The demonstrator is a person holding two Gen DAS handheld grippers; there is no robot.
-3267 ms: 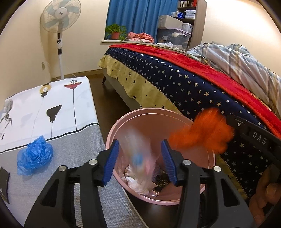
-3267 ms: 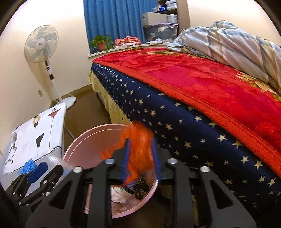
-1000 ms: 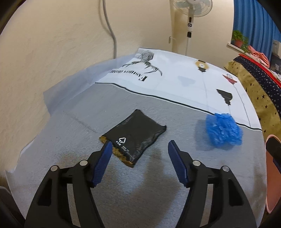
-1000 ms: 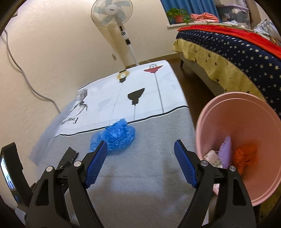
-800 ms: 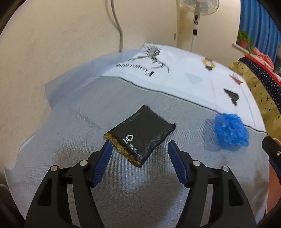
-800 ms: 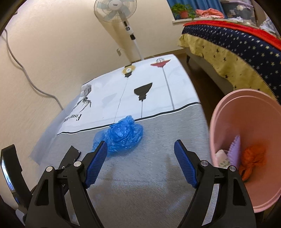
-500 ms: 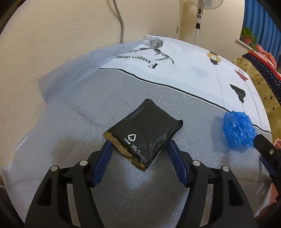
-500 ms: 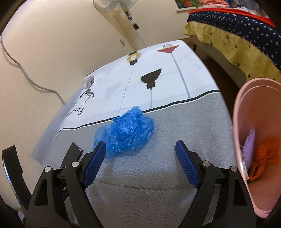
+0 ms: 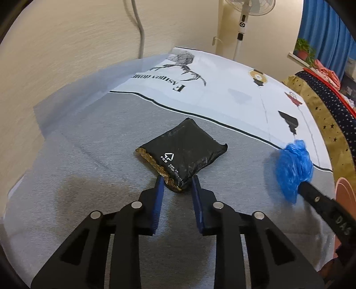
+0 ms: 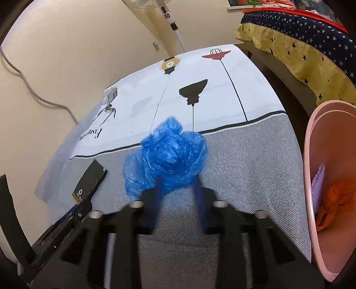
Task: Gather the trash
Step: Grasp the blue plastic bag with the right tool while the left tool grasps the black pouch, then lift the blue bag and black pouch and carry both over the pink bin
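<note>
A flat black packet [image 9: 184,144] with a gold-patterned edge lies on the grey part of the tablecloth [image 9: 89,166]. My left gripper [image 9: 176,184] has its jaws closing, and the blue pads press the packet's near corner from both sides. In the right wrist view my right gripper [image 10: 177,184] is blurred. Its jaws are closing too, with the near side of a crumpled blue plastic bag [image 10: 169,153] squeezed between the pads. The same bag [image 9: 293,164] shows at the right of the left wrist view. The packet [image 10: 89,182] lies left of the bag.
A pink bin [image 10: 311,155] stands just past the table's right edge, holding an orange wad [image 10: 336,195] and a lilac piece. Beyond it is a bed [image 10: 300,44] with a starred cover. A standing fan [image 9: 242,20] and a wall cable are behind the table.
Both grippers went from wide open to closed down: the left onto the black packet's corner, the right onto the blue bag. The right gripper also moved forward and down to the bag.
</note>
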